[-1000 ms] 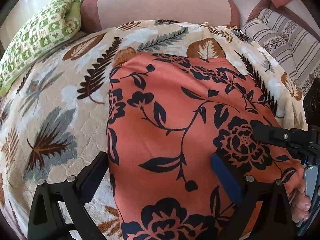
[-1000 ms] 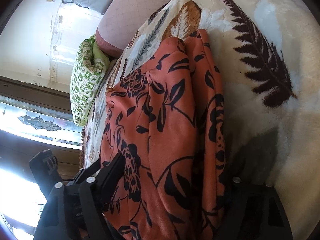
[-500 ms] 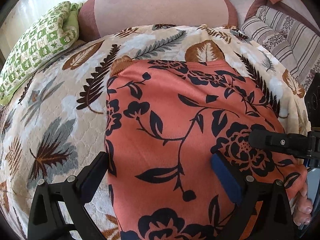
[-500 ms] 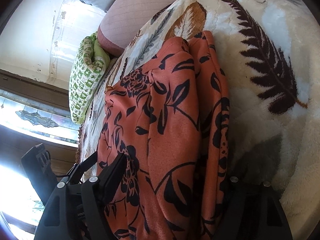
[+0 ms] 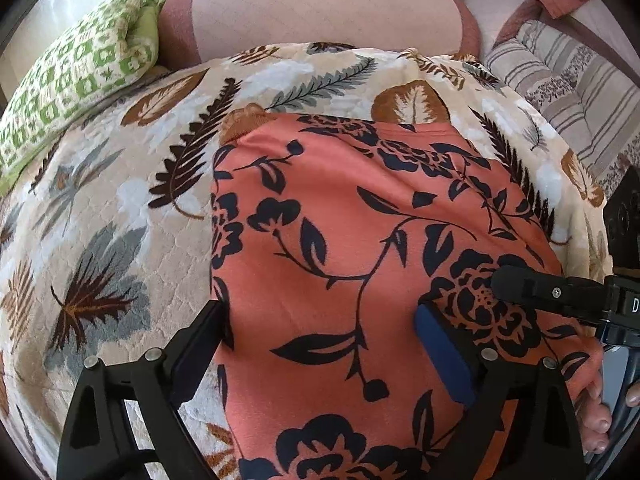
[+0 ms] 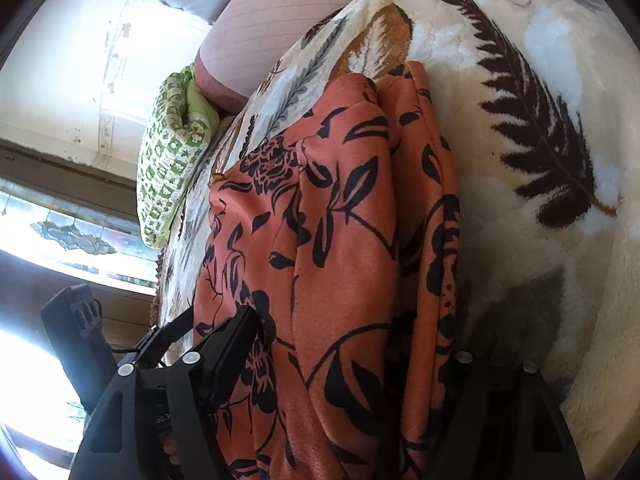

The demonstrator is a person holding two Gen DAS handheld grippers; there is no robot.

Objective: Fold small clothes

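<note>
An orange garment with a black flower print lies folded on a leaf-patterned blanket. My left gripper is open, its jaws straddling the near part of the garment, left finger at the garment's left edge, right finger on the cloth. My right gripper is open and turned on its side, jaws spanning the stacked folded layers of the garment at its right edge. One finger of the right gripper shows in the left wrist view, lying on the cloth.
A green patterned pillow lies at the far left. A pink bolster lies behind the blanket. A striped cushion sits at the far right. A window shows in the right wrist view.
Both grippers have pulled back slightly toward me, so the garment sits a little lower and farther in view. Both stay open; the garment has not moved.
</note>
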